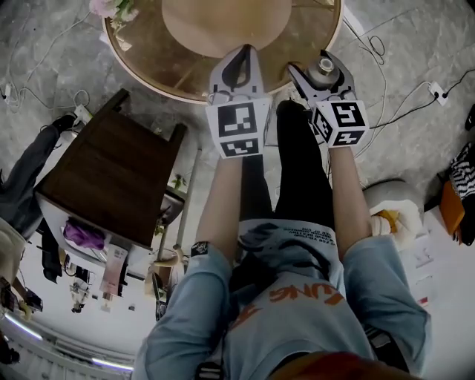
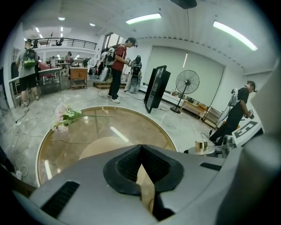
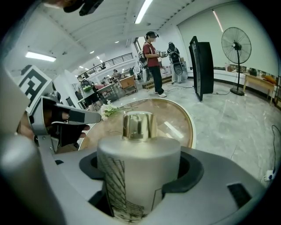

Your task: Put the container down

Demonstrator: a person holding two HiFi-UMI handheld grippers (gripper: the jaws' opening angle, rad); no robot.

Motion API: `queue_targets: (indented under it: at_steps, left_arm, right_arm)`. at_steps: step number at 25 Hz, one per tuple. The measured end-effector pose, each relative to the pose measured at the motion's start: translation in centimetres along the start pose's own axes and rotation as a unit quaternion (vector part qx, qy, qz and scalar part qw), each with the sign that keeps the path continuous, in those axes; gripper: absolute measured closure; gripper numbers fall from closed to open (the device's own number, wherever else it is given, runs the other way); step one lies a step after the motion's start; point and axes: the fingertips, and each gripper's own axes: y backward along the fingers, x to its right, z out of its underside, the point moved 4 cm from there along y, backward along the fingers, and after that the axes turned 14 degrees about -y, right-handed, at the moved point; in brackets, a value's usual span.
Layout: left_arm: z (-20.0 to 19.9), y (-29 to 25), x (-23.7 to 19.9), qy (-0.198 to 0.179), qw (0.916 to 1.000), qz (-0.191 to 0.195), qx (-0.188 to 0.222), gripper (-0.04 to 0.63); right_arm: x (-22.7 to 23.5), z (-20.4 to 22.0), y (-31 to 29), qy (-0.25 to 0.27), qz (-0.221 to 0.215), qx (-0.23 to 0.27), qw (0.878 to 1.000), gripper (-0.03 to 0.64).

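Note:
The container (image 3: 136, 171) is a frosted grey cylinder with a gold cap (image 3: 139, 125). It stands upright between the black pads of my right gripper (image 3: 138, 176), which is shut on it. From the head view the container (image 1: 324, 69) is held at the near right rim of the round glass table (image 1: 297, 44). Beside it, my left gripper (image 1: 242, 70) hovers over the table's near edge, its jaws closed together with nothing between them (image 2: 141, 169). In the left gripper view the container (image 2: 201, 147) shows at the right.
A round beige mat (image 1: 223, 22) lies on the table, and a pink flower bunch (image 1: 111, 9) sits at its far left. A dark wooden side table (image 1: 111, 174) stands to the left. Cables (image 1: 404, 100) run across the floor. Several people (image 2: 118, 66) stand in the room behind.

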Motion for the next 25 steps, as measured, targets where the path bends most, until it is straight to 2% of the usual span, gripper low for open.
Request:
queue_targets:
  at_steps: [10,16,21,25]
  left_arm:
    - [0.5,-4.9,-1.8,0.007,0.9997,0.003,-0.023,0.569]
    - [-0.3,-7.8,-3.1,0.012,0.9997,0.002,-0.023,0.569]
    - [-1.1,-10.0,-4.3,0.028,0.9993,-0.02,-0.016,0.569]
    - [-2.1,-11.6,-4.9,0.011,0.9994,-0.029,-0.012,0.569]
  right_arm:
    - [3.8,-2.8,-5.2,0.057,-0.008,-0.011,0.998,0.259]
    - [6.0,-6.4,-8.5,0.076,-0.009,-0.003,0.997,0.259]
    - [5.3,-9.4,-12.5,0.113,-0.039,-0.018,0.993,0.258]
    - [3.7,-11.7,-15.3,0.147,-0.075,-0.021,0.986,0.258]
